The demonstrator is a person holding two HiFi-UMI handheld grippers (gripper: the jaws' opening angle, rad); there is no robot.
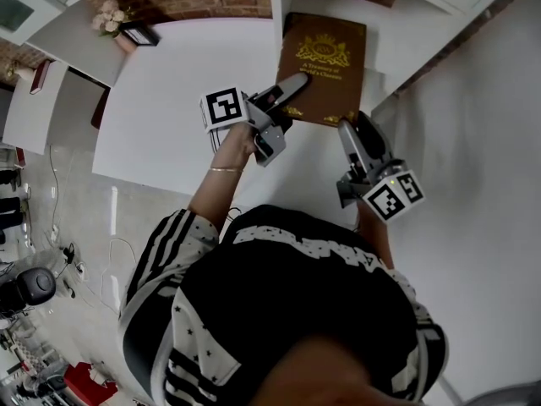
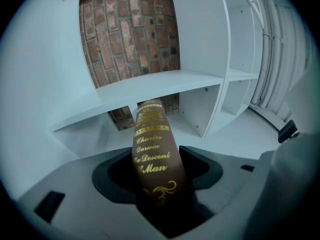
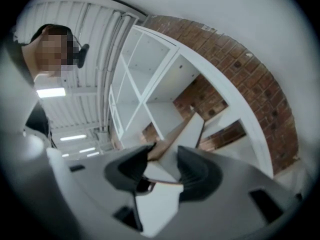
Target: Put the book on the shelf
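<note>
A brown book [image 1: 325, 57] with gold print is held in front of the white shelf unit [image 1: 397, 32]. My left gripper [image 1: 292, 86] is shut on the book's spine side; in the left gripper view the gold-lettered spine [image 2: 152, 154] runs out between the jaws toward a shelf board [image 2: 150, 89]. At the book's near right corner is my right gripper [image 1: 347, 127]. In the right gripper view the white page edge [image 3: 192, 129] sits between the jaws of the right gripper [image 3: 165, 156], which are closed on it.
Brick wall [image 2: 130, 29] shows behind the open white compartments [image 2: 200, 109]. A framed picture [image 1: 139, 34] and flowers [image 1: 110, 15] stand on the white top [image 1: 169, 117] at the left. The floor at the far left holds cables and small items.
</note>
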